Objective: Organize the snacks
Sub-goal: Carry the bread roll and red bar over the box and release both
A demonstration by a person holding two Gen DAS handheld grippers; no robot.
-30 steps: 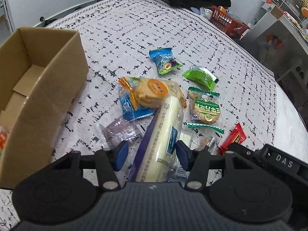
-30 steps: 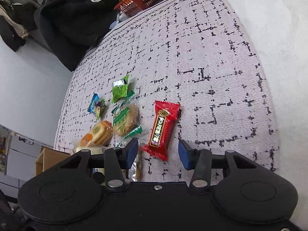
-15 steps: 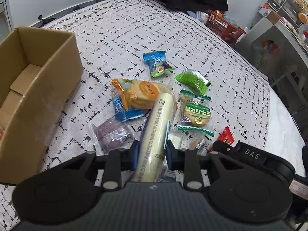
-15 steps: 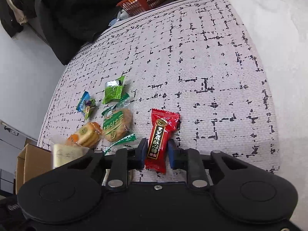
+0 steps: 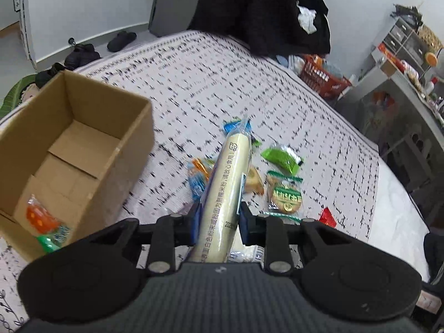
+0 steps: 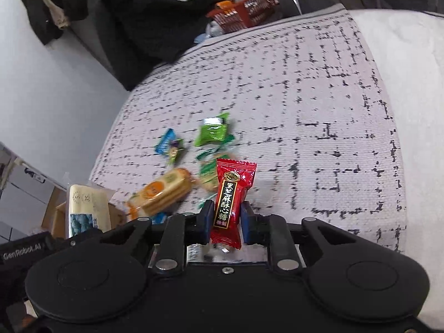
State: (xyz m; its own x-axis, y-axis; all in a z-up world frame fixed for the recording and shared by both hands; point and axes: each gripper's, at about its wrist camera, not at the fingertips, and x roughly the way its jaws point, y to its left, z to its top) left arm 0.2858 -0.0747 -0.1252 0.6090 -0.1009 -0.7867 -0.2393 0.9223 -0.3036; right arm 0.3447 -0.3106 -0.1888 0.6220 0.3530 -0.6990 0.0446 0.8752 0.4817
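Cardboard box (image 5: 75,149) sits open to my left on the patterned bedspread (image 5: 211,83), and I can see only a little in it so far: an orange packet (image 5: 38,217) and a green one (image 5: 48,242) in the near corner. So I judge the sorting early to middling, with most of the snacks not yet put away.

My left gripper (image 5: 217,220) has its jaws closed onto the long cream roll (image 5: 227,191), which sticks out forward and reads as raised off the cover (the blur makes the height hard to judge). My right gripper (image 6: 224,219) is pinched on the red candy (image 6: 231,199), held upright between the blue pads, clear of the fabric.

Left on the spread, as far as I can see: a bright green packet (image 6: 212,133), a small blue-and-green candy (image 6: 170,145), an orange-labelled stack of crackers (image 6: 162,190), and a round biscuit in a green-edged wrapper (image 5: 285,197). Something pale lies beneath the left gripper, too hidden to name.

About the roll itself: a smooth, pale cylinder in clear film with printed text along its length and a crimped end at the far tip. It looks stiff enough to carry by its near end. I expect both held items go to the box next.
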